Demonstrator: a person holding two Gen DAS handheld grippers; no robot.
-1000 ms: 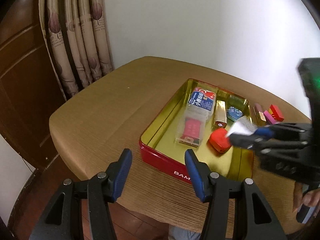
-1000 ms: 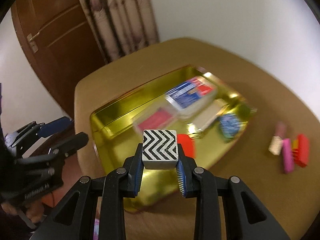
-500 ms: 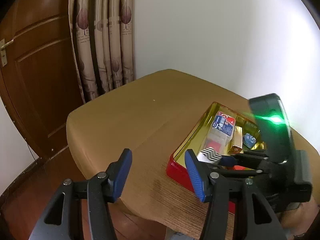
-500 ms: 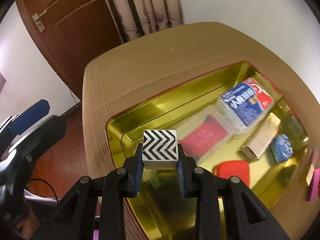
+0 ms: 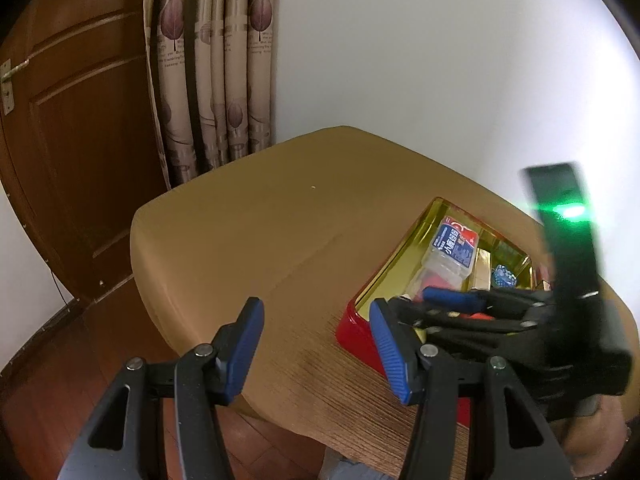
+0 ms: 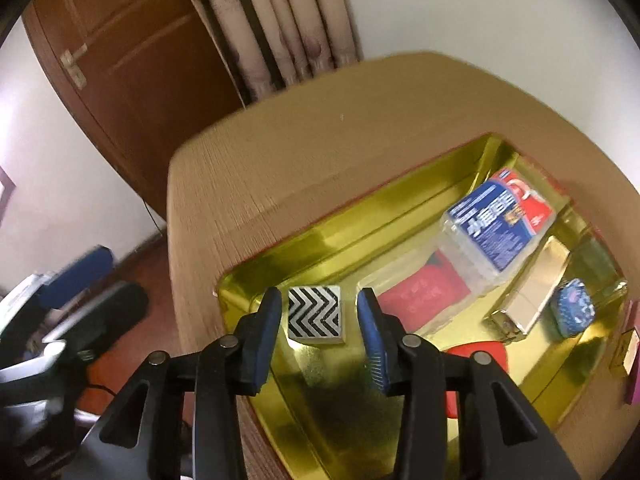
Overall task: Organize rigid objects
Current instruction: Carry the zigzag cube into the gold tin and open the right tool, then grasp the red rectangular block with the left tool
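Showing blue-and-red label print, unreadable, clear box (image 6: pixel 494 236) sits in tin (image 6: pixel 360 240).

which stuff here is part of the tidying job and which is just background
Part of the job:
- zigzag block, lying free in the tin between the right gripper pads, whose jaws have just been opening
- gold tin
- blue-label box, red case, blue pouch inside it

Just there:
- table
- curtain
- door
- left gripper, open, empty

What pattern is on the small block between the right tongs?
Black and white zigzag chevrons on the block, seen best in the right wrist view.
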